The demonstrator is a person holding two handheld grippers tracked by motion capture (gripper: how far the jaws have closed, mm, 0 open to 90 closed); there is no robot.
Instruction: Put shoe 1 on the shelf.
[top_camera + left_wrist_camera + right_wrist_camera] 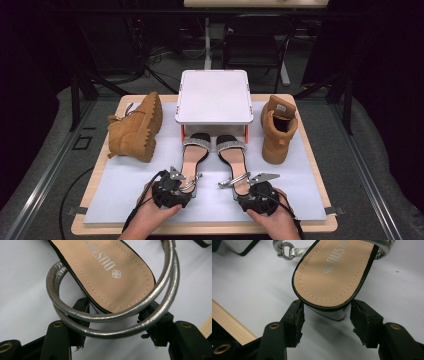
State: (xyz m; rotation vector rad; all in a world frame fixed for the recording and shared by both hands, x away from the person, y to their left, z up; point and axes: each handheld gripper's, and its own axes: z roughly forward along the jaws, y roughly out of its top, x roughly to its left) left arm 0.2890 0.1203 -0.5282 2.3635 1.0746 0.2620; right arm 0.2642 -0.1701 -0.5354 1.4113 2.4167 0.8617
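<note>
Two black sandals with tan insoles and silver straps lie side by side mid-table, toes toward a white stand. The left sandal has its heel between the jaws of my left gripper. In the left gripper view the open gripper straddles that heel, with the silver ankle strap looped across both jaws. The right sandal has its heel at my right gripper. Seen from the right gripper view, that gripper is open, with a gap on each side of the heel.
A white raised stand sits at the back centre over the sandal toes. One tan boot lies on its side at the left, and another stands upright at the right. A pale mat covers the wooden table.
</note>
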